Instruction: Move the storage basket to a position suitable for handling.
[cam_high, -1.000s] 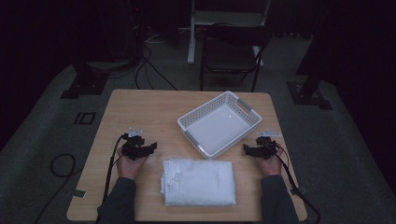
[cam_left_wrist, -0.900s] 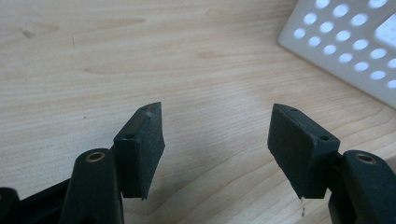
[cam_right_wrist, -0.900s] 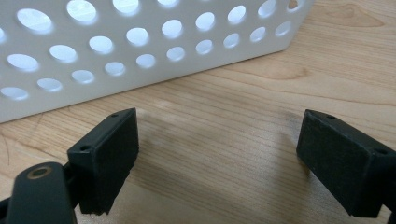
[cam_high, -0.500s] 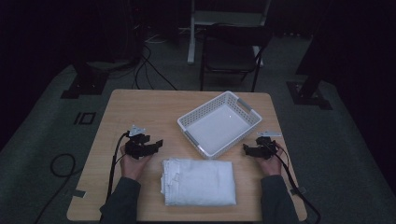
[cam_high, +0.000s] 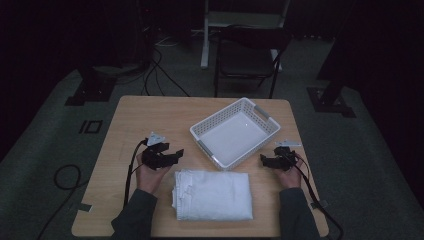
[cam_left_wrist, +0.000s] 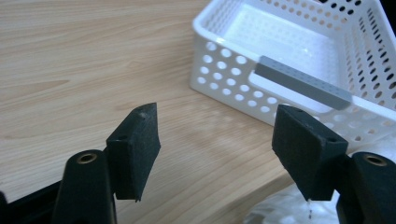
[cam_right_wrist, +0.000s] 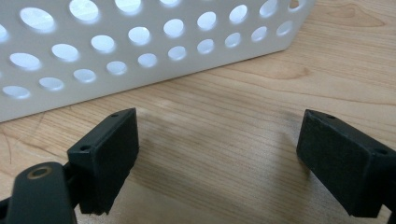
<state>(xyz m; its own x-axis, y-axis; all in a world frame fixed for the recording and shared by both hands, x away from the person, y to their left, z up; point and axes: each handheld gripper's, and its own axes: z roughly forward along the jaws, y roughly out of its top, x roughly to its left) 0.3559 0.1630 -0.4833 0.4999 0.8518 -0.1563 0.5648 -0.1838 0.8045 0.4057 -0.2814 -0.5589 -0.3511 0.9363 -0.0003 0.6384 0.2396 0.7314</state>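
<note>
Lying near the table's (cam_high: 125, 117) front edge, folded white cloth (cam_high: 212, 195), long axis running left to right, folds and loose corner toward the left end. Just off the cloth's left far corner, left gripper (cam_high: 176, 154), jaws spread wide with nothing between, aimed toward the white perforated basket (cam_high: 200, 131). Past the cloth's right far corner, slightly apart, right gripper (cam_high: 264, 160), jaws likewise spread and empty, pointing at the basket's side wall. Just beyond the cloth, the basket, set diagonally, long axis running from near-left to far-right, grey handles (cam_left_wrist: 302, 83) at both ends, nothing inside.
</note>
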